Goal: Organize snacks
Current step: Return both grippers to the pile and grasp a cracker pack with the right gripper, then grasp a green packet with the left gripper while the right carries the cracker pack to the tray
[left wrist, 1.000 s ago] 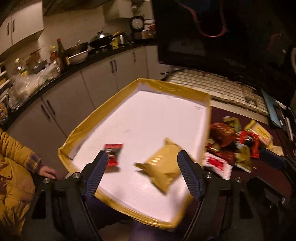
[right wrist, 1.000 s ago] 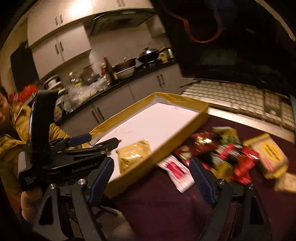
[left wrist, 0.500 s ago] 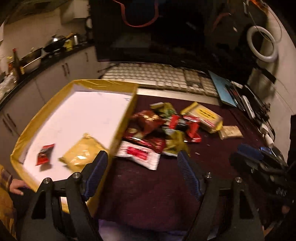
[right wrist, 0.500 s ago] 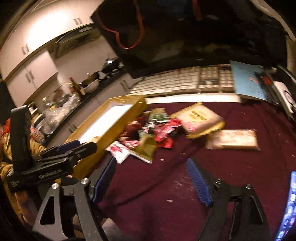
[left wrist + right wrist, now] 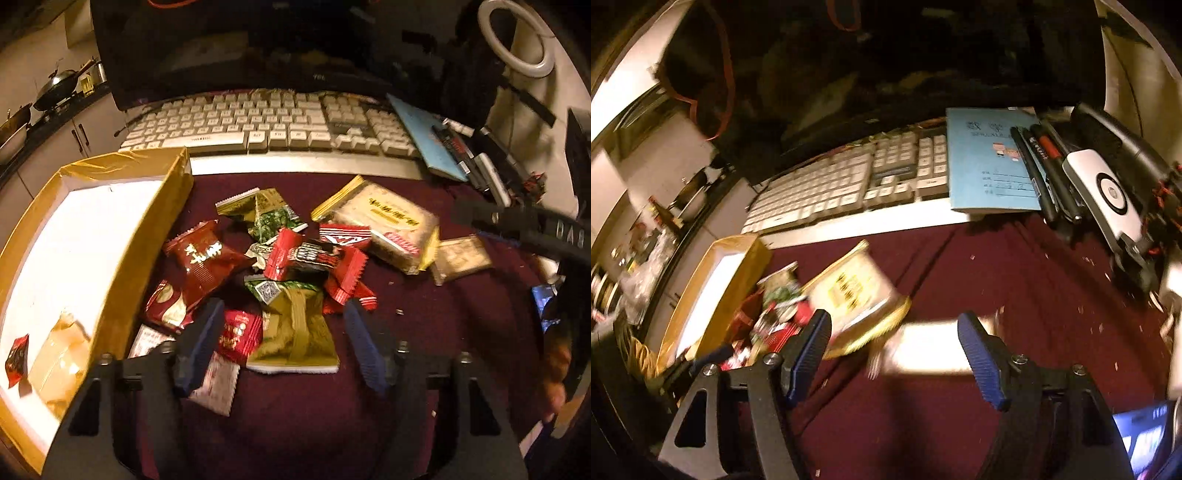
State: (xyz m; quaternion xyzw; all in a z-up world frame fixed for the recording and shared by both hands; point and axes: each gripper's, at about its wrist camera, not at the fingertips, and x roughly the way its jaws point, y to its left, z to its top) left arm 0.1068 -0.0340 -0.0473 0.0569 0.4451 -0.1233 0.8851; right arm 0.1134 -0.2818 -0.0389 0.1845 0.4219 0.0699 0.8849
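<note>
Nearest the left gripper [image 5: 280,339] lies bare maroon cloth [image 5: 332,424], free on all sides up to the snack pile; its jaws are closing with nothing pressed between the pads, and a gold-green packet [image 5: 295,332] lies in the gap between them, though contact cannot be told. A small red packet [image 5: 238,332] sits just beside the left finger. To the left the tall yellow wall of the tray [image 5: 155,236] hems the pile, with a tan pouch [image 5: 55,358] and a tiny red sachet [image 5: 16,354] on its white floor. The right gripper [image 5: 894,350] is closing too, empty, with a pale flat packet [image 5: 931,350], blurred, lying on the cloth between its fingers. The large yellow cracker pack [image 5: 857,295] lies just beyond its left finger, against the heap of snacks [image 5: 280,254]. To the right the cloth runs open. Farther off, the keyboard [image 5: 258,125], a blue notebook [image 5: 990,162] and pens [image 5: 1045,166] bound the far edge.
</note>
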